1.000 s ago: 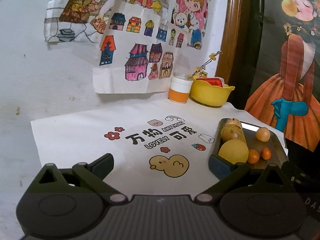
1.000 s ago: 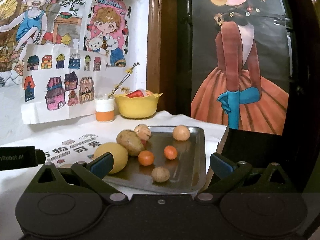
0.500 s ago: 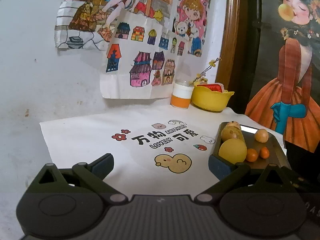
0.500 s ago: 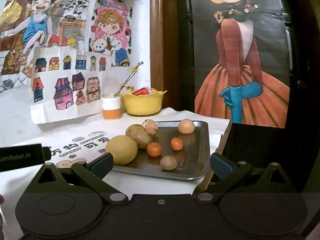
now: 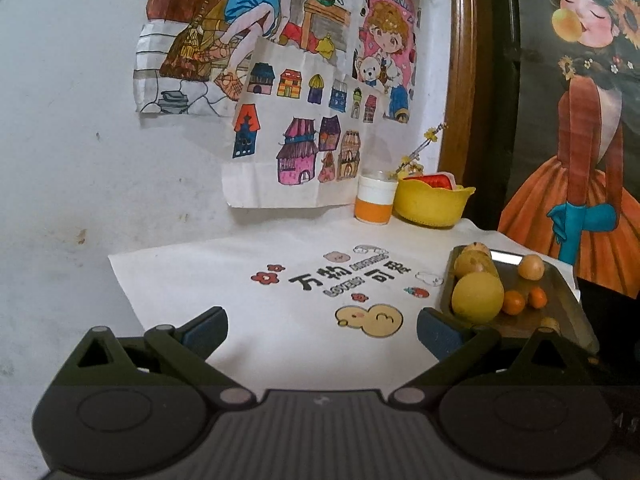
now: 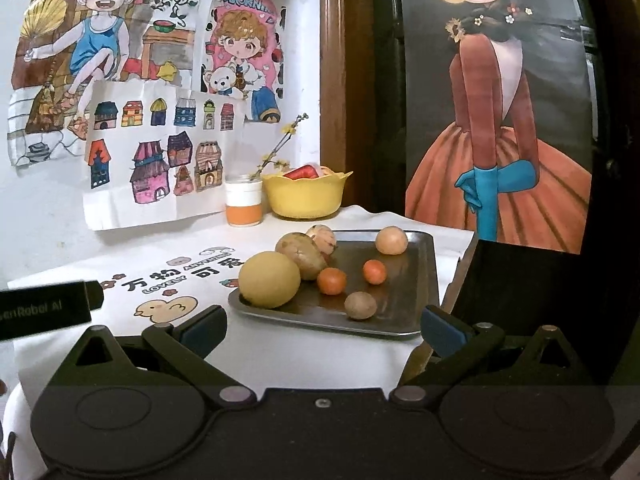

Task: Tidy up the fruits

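A metal tray (image 6: 412,292) (image 5: 562,304) on the white cloth holds several fruits: a big yellow one (image 6: 270,279) (image 5: 477,297), a brownish potato-like one (image 6: 301,255), two small oranges (image 6: 332,280) (image 6: 375,271), a brown round one (image 6: 360,305) and a tan one (image 6: 391,240). A yellow bowl (image 6: 304,196) (image 5: 432,204) with red fruit stands at the back. My right gripper (image 6: 324,330) is open, just short of the tray's near edge. My left gripper (image 5: 322,328) is open over the printed cloth, left of the tray.
A white and orange cup (image 6: 243,204) with a twig stands beside the bowl. Drawings hang on the wall (image 5: 80,160) behind. A dark block (image 6: 532,292) sits right of the tray. The left gripper's body (image 6: 44,312) shows at the left edge of the right wrist view.
Both grippers have drifted so the views shift; the tray sits a little nearer and more central in the right wrist view. Jaws stay open and the fruits have not moved.
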Demonstrator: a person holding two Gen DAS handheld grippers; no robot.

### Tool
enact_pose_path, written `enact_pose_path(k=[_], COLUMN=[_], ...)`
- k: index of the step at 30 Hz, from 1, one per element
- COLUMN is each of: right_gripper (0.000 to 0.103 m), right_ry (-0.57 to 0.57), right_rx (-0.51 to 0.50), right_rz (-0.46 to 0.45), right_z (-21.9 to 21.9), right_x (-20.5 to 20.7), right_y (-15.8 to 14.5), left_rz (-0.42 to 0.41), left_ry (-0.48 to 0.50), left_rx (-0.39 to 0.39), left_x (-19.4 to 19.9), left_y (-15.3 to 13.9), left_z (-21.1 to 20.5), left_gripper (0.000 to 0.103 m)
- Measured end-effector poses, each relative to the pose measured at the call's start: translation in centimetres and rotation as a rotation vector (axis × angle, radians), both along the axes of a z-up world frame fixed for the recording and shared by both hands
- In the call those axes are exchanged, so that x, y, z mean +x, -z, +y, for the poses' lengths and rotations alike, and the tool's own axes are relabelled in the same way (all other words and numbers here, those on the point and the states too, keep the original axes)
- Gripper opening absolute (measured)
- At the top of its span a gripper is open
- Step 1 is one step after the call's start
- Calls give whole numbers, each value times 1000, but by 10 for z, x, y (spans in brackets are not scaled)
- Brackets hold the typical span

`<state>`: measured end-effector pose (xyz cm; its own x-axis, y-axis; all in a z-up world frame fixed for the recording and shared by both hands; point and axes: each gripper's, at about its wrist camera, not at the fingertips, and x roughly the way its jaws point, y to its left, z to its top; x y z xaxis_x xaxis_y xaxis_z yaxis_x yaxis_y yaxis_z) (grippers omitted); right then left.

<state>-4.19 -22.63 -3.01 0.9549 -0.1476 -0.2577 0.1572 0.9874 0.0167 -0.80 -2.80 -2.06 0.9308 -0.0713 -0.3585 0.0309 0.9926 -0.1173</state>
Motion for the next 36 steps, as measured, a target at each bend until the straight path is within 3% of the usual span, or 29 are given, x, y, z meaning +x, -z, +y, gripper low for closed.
enact_pose_path(k=[14,24,36], right_gripper=[102,102,102], right_ry=[-74,-50,-51], right_rx=[-25,-70,-26], right_rz=[48,115,138], right_z=[7,13,7], right_x=[-13,-14,-14], right_y=[0,9,12], left_rz=[30,45,59], left_ry=[5,30,28], left_rx=[-12,-23,-31], left_x=[-16,-20,-24], left_y=[6,12,19], left_z=[11,16,19], left_gripper=[103,103,103])
